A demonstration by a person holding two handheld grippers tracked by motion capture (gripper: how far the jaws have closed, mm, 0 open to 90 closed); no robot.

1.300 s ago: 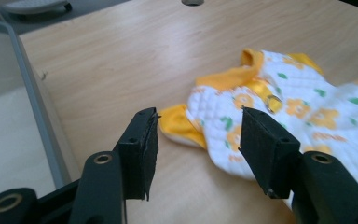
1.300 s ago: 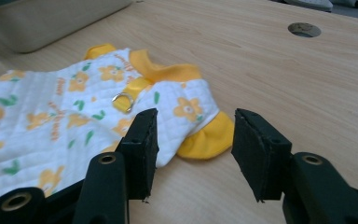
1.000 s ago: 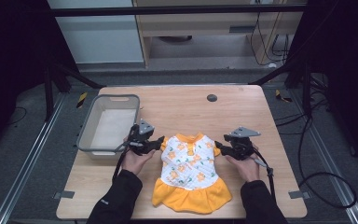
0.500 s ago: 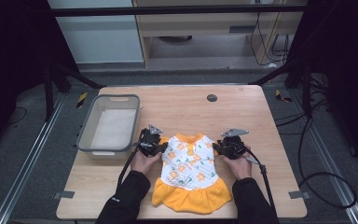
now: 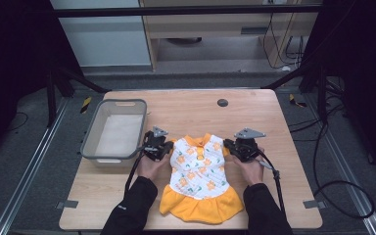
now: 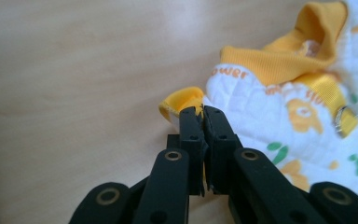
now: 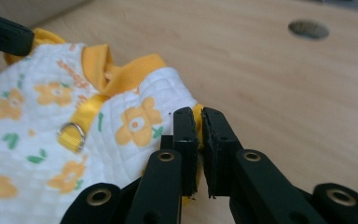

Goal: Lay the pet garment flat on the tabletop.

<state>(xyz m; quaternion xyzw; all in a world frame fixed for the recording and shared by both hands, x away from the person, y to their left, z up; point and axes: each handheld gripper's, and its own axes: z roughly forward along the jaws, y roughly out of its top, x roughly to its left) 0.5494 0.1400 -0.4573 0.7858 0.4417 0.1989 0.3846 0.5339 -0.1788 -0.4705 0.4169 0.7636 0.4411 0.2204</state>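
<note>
On the counter, in the high view, a small white dress with orange flowers and an orange skirt lies flat between the two tools. The left tool sits at the garment's one shoulder and the right tool at the other, each held from behind by a hand. A pinch at both shoulders looks meant to keep the dress spread and even for lifting or folding. Beyond the left tool's outer side stands a grey plastic bin, close by but not touching it; a dark round hole sits in the counter well ahead of the right tool. Nothing lies between the tools except the garment.

In the left gripper view, the left tool has its jaws pressed together on the orange sleeve trim right at their tips. The orange ribbed collar lies ahead and to one side, bare wood to the other.

In the right gripper view, the right tool is clamped on the opposite sleeve edge, a sliver of orange cloth showing between the jaws. A yellow strap with a metal ring lies on the dress beside it.
</note>
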